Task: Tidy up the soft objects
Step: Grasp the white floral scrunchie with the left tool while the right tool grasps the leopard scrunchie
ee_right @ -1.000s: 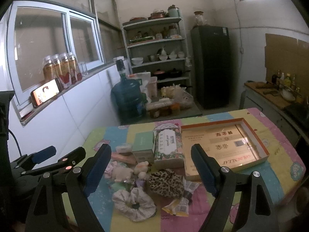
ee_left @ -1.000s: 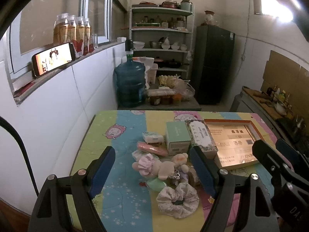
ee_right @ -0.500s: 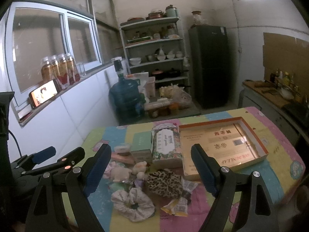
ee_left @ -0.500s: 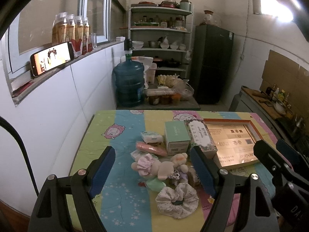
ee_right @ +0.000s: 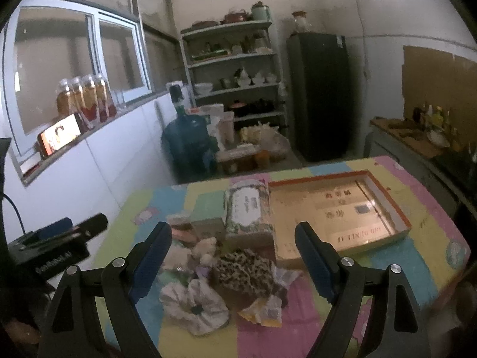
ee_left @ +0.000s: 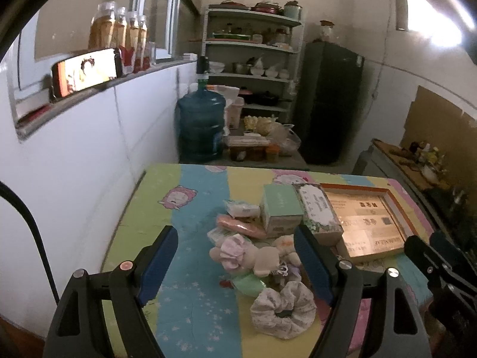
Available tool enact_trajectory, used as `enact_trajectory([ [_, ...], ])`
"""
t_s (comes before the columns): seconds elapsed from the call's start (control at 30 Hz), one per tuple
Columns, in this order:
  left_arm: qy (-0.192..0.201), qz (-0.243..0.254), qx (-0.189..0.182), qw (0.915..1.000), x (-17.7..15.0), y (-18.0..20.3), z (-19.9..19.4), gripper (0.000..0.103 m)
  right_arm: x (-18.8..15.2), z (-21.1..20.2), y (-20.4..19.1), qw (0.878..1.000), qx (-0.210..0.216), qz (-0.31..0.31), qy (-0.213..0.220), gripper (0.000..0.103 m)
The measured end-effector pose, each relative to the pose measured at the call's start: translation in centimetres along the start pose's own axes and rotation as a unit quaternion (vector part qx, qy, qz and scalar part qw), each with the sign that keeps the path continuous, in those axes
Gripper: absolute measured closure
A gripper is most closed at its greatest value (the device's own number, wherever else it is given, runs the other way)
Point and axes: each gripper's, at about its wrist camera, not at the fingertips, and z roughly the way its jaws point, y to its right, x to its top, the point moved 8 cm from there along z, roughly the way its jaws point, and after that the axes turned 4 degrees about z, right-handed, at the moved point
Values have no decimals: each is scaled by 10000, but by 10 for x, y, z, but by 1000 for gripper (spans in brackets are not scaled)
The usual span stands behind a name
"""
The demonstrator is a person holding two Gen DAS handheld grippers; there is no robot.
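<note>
The left gripper (ee_left: 235,256) hangs above the surface (ee_left: 190,295) with jaws spread wide, holding nothing; a plush toy (ee_left: 253,253) and a white scrunchie (ee_left: 283,308) lie between its fingers in view. The right gripper (ee_right: 232,256) is likewise wide apart and empty over a leopard scrunchie (ee_right: 244,271) and the white scrunchie (ee_right: 195,305). The surface wears a pastel cartoon cloth. Behind the soft pile stand a green box (ee_left: 281,208) and a floral box (ee_left: 320,213), touching; just right of them lies an open tray (ee_left: 396,205). Beyond stand a water jug (ee_left: 199,128), shelves (ee_left: 253,47) and a dark fridge (ee_left: 328,101); a phone (ee_left: 85,71) leans on the windowsill.
</note>
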Motion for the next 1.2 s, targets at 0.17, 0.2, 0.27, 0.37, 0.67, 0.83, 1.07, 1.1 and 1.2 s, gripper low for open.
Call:
enact_trajectory([
  [0.17,47,504,-590,9970,-29,12,20,23,-19,15,7,9996,-34,36,-293,18],
  [0.2,34,611,-682,9958,-37,15,24,23,-23,18,8,9994,-43,32,-346,18],
  [0.27,-90,761,-872,9932,-58,20,35,23,-32,23,11,9989,-77,0,-460,18],
  [0.37,-388,736,-1052,9910,-88,24,54,23,-43,28,14,9982,-97,-27,-588,18],
  [0.67,-888,799,-1374,9833,-137,44,87,47,-60,36,24,9965,-270,-46,-786,17],
  [0.83,-1082,581,-1607,9793,-144,44,94,88,-66,44,26,9957,-301,-59,-879,17],
  [1.07,-712,499,-1666,9822,-126,30,80,93,-70,69,10,9926,114,-386,-1142,20],
  [1.1,-659,522,-1660,9825,-121,29,78,93,-71,76,10,9919,140,-392,-1202,23],
  [1.2,-510,552,-1627,9838,-110,27,69,93,-75,98,12,9885,143,-342,-1465,50],
])
